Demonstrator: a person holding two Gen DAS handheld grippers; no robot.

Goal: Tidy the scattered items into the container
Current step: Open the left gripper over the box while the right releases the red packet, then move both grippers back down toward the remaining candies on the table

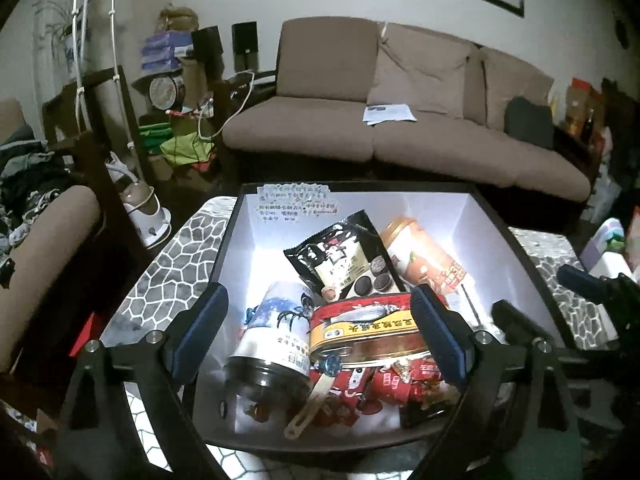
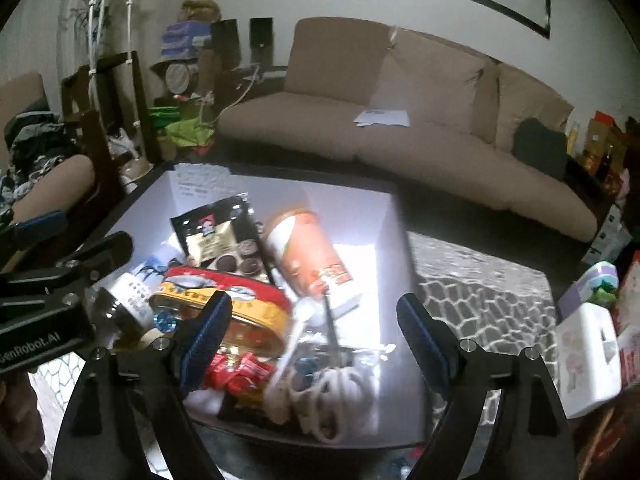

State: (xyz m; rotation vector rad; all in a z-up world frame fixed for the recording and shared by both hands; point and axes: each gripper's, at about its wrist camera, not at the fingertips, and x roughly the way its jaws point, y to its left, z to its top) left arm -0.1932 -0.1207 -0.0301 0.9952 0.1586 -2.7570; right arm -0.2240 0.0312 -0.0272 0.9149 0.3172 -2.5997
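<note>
Left wrist view shows your left tongs (image 1: 320, 328) spread and empty above the box (image 1: 496, 224) (right tongs (image 2: 314, 338) likewise), the fish tin (image 1: 364, 332) lying inside among snacks, safely contained.

We count one box (image 1: 236, 240) on the counter (image 1: 176, 264). Inside the box we see one flat fish tin (image 1: 360, 332), one dark cookie bag (image 1: 344, 256), one orange cup (image 1: 420, 256), one jar (image 1: 272, 344), one coiled white cord (image 2: 340, 396) and several red candy wrappers (image 1: 368, 392), too heaped for us to number.
</note>
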